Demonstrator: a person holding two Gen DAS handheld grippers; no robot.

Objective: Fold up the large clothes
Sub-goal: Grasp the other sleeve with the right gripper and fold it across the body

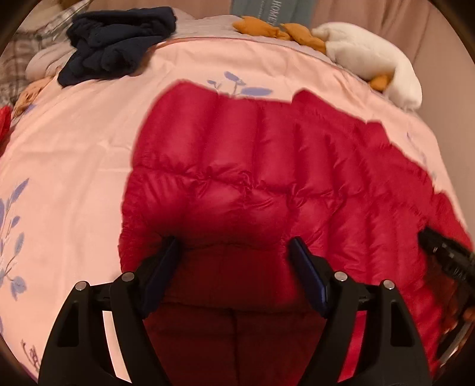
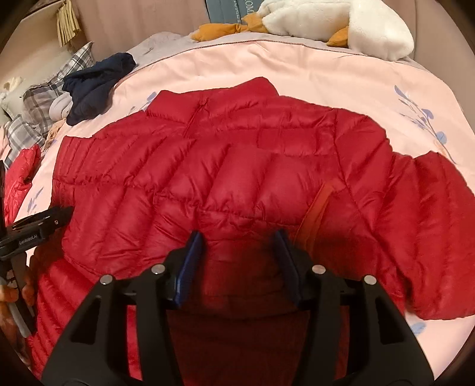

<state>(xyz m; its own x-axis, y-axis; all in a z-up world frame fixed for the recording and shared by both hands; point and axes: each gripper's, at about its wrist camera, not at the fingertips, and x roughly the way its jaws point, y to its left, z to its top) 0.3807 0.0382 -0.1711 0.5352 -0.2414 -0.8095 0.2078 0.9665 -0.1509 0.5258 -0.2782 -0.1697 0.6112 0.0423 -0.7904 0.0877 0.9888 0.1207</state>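
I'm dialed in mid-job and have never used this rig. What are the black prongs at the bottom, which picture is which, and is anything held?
Each picture comes from a camera on a hand-held gripper, looking along its two blue-padded fingers. The left view shows the left gripper; the right view shows the right gripper. Both are open above a red puffer jacket spread on a pink bedspread; nothing is held. Farther back lie a navy garment and a white plush toy.
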